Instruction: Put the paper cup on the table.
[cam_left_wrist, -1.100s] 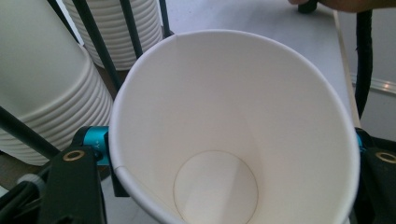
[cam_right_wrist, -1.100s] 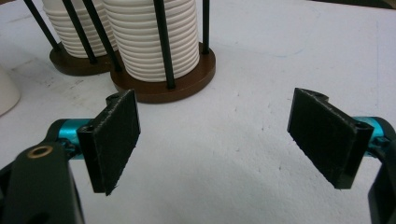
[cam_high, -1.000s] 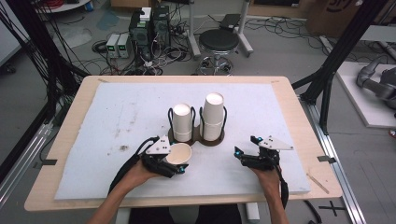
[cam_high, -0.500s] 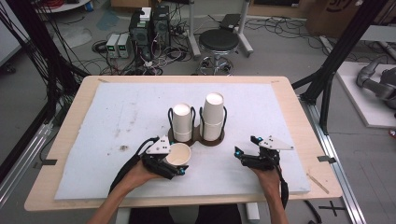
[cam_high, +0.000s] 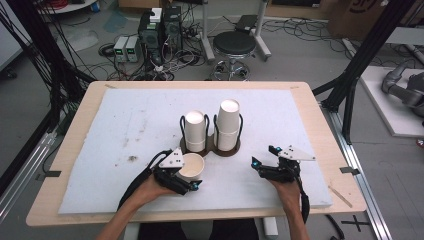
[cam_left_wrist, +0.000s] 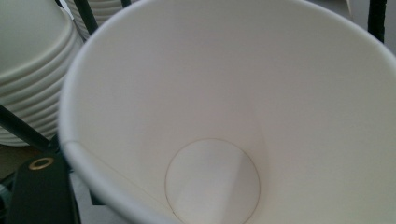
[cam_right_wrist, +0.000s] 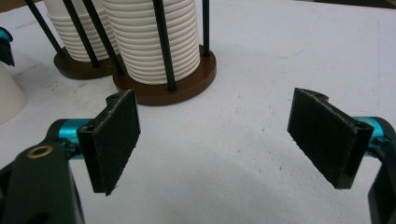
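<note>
A white paper cup (cam_high: 191, 165) is standing mouth-up on the white mat (cam_high: 125, 130) covering the bench (cam_high: 75, 100), just in front of the brown holder (cam_high: 210, 148) whose black rods are keeping two stacks of upturned cups (cam_high: 196, 131) in place. In the left gripper view the cup (cam_left_wrist: 233, 116) is showing a clean, plain inside with a round flat bottom and a rolled rim. The left gripper (cam_high: 181, 175) is sitting right against the cup's near side; its jaws have just been opening, and I cannot tell whether the pads are pressing on the rim. The right gripper (cam_high: 266, 162) is hovering over bare mat, well apart from the cup, with its jaws spread wide and nothing between them.
</note>
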